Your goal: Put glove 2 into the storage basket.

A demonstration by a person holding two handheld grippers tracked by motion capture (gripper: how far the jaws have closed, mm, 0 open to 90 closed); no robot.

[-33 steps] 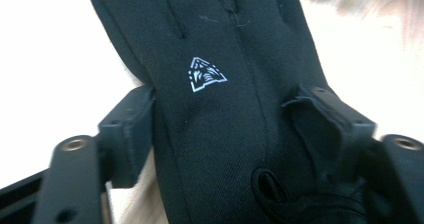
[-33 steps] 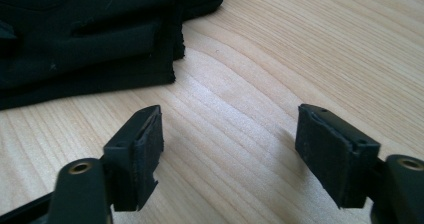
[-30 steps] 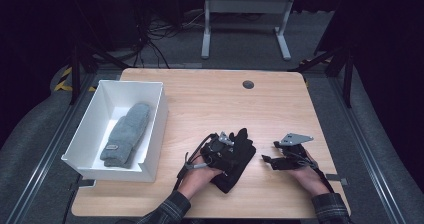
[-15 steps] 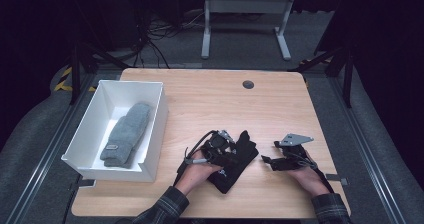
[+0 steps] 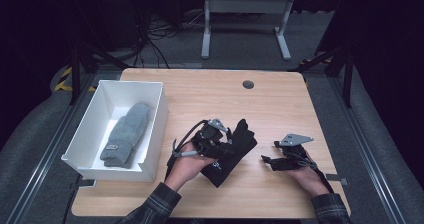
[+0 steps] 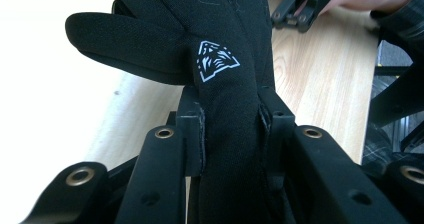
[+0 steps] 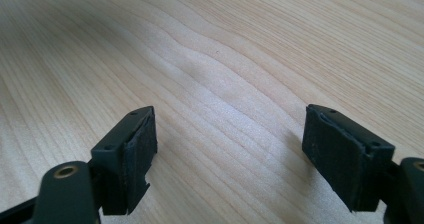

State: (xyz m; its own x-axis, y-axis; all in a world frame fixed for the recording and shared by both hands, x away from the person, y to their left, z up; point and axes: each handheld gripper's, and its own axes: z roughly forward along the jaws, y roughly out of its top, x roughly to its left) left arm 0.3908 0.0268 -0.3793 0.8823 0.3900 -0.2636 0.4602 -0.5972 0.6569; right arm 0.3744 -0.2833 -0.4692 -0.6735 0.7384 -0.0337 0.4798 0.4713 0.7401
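Your left hand-held gripper (image 6: 232,129) is clamped on a black glove (image 6: 220,44) that lies on the desk (image 5: 280,104). The glove is smooth and dark, with a white triangular emblem (image 6: 215,60) bearing no readable words. Your right hand-held gripper (image 7: 230,154) hangs open over bare wood.

A light wooden worktop (image 5: 280,104) carries a white bin (image 5: 155,129) at its left edge and a black glove (image 5: 235,151) lying near the front middle.

Cuff of soft black fabric glove (image 6: 230,149) hidden between left claw (image 6: 231,129) pads; fingertips cut off by top edge; small white emblem (image 6: 216,60) too blurred to read.
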